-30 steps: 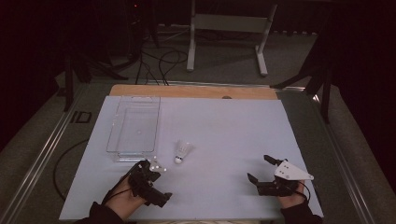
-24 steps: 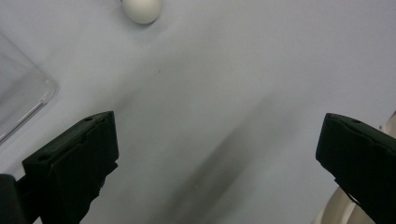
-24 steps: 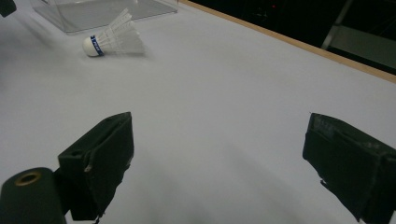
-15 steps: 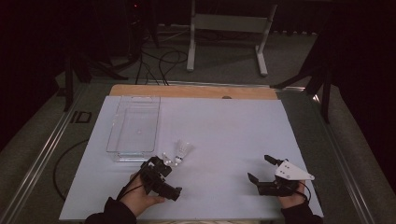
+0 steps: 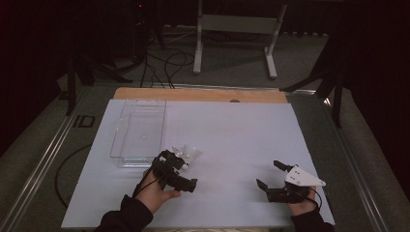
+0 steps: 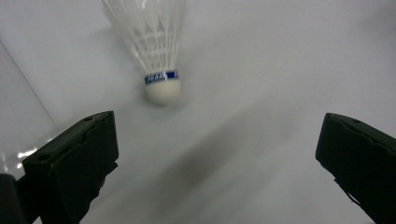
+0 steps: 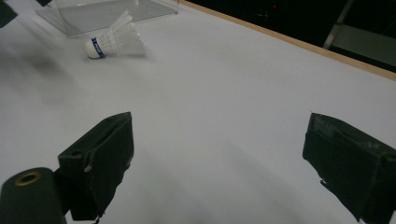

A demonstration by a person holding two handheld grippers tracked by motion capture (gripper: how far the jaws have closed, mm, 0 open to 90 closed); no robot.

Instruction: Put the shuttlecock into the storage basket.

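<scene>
A white feather shuttlecock (image 5: 187, 153) with a blue band lies on its side on the white table sheet (image 5: 227, 135), just right of a clear plastic box (image 5: 120, 140). My left gripper (image 5: 176, 162) sits right behind it, open. In the left gripper view the shuttlecock (image 6: 159, 46) lies cork-first just beyond the open left gripper (image 6: 219, 126), not between the jaws. My right gripper (image 5: 267, 173) rests open near the front right of the sheet, holding nothing. The right gripper view shows its wide jaws (image 7: 219, 135) and the shuttlecock (image 7: 112, 41) far off.
The clear box (image 7: 102, 11) is empty and stands at the left of the sheet; its wall (image 6: 18, 116) is close to my left jaw. A wooden strip (image 5: 203, 94) edges the table's far side. Cables and a metal stand (image 5: 237, 29) lie on the floor beyond.
My left gripper has moved forward and to the right, up to the shuttlecock. The right gripper has stayed where it was.
</scene>
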